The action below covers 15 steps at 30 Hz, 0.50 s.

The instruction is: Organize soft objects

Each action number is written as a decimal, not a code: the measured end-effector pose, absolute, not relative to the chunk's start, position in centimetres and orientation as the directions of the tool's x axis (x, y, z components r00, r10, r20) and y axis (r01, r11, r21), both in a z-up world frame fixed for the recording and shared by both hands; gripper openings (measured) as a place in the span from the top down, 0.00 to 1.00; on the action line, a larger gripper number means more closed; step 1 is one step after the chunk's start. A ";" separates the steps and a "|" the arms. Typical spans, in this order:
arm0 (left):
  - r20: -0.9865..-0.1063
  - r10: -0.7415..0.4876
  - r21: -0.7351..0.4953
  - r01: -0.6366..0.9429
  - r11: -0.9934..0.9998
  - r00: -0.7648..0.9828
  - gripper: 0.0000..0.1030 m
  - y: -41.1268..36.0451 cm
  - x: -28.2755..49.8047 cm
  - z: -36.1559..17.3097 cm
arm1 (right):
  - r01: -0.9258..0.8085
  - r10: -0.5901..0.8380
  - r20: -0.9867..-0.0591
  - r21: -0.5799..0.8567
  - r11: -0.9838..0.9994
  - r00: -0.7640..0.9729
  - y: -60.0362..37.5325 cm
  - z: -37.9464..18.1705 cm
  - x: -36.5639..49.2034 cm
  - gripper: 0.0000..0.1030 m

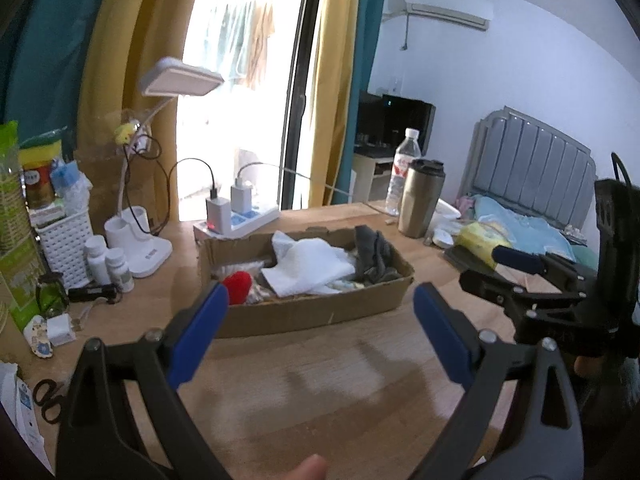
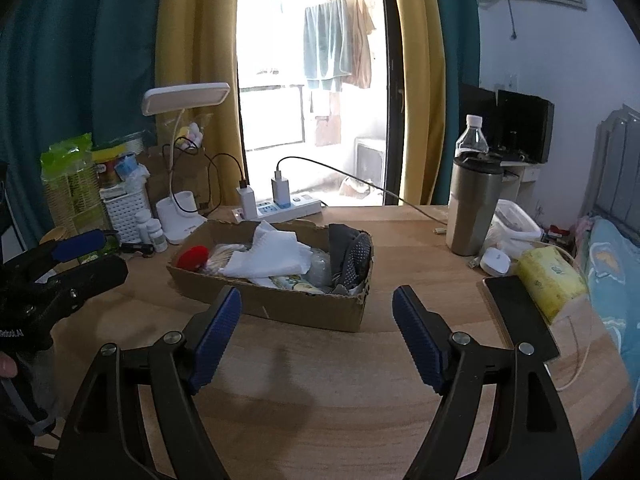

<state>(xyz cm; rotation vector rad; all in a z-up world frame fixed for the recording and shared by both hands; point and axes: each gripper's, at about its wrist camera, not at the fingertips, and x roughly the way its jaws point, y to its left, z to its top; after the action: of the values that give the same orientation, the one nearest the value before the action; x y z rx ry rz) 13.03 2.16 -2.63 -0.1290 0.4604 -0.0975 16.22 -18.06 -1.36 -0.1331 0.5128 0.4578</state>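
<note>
A shallow cardboard box [image 1: 320, 314] [image 2: 304, 308] sits mid-table on the wooden desk. In it lie a white cloth [image 1: 308, 264] [image 2: 276, 256], a red soft object [image 1: 238, 286] [image 2: 192, 258] at its left end and a dark grey dotted sock [image 1: 374, 252] [image 2: 352, 256] at its right end. My left gripper [image 1: 320, 300] hovers in front of the box, open, with nothing between its blue pads. The right gripper [image 2: 318, 300] is likewise open and empty, just short of the box's front wall. Each view catches the other gripper's blue pad [image 1: 516, 260] [image 2: 80, 244] at its edge.
Behind the box are a power strip [image 1: 240, 220] with chargers, a white desk lamp [image 1: 180, 78], a white basket [image 1: 66, 240] and pill bottles. To the right stand a steel tumbler [image 2: 474, 208], a water bottle [image 2: 472, 136], a yellow tissue pack [image 2: 548, 280] and a phone [image 2: 520, 312]. Scissors [image 1: 46, 398] lie near left.
</note>
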 end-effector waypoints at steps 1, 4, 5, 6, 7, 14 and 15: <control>-0.431 -0.121 -0.143 0.065 0.988 0.894 0.08 2.1 12.7 -2.5 | -0.453 0.389 -0.496 -0.012 0.891 0.777 -18.1 -1.2 15.9 0.21; -0.418 -0.120 -0.138 0.068 0.988 0.900 0.08 1.8 11.8 -2.1 | -0.450 0.387 -0.481 -0.018 0.893 0.787 -18.5 -0.8 14.9 0.21; -0.414 -0.121 -0.137 0.070 0.988 0.902 0.08 1.7 11.5 -2.0 | -0.448 0.386 -0.475 -0.019 0.894 0.790 -18.6 -0.7 14.5 0.21; -0.408 -0.121 -0.135 0.072 0.988 0.905 0.08 1.6 11.1 -1.9 | -0.447 0.386 -0.471 -0.021 0.894 0.793 -18.6 -0.6 14.3 0.21; -0.402 -0.122 -0.133 0.074 0.988 0.907 0.08 1.5 10.8 -1.7 | -0.446 0.386 -0.464 -0.023 0.895 0.798 -18.8 -0.4 13.9 0.21; -0.348 -0.126 -0.117 0.091 0.989 0.929 0.07 0.7 8.3 -0.1 | -0.427 0.374 -0.415 -0.038 0.904 0.829 -19.7 1.1 11.4 0.21; -0.343 -0.128 -0.114 0.094 0.989 0.931 0.07 0.5 8.1 0.1 | -0.423 0.371 -0.407 -0.042 0.905 0.834 -19.9 1.4 11.0 0.21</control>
<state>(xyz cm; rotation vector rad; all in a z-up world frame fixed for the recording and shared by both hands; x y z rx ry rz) 8.10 0.55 0.07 -0.0968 0.3574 -0.1138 11.02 -19.90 1.35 -0.1321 0.4042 0.4219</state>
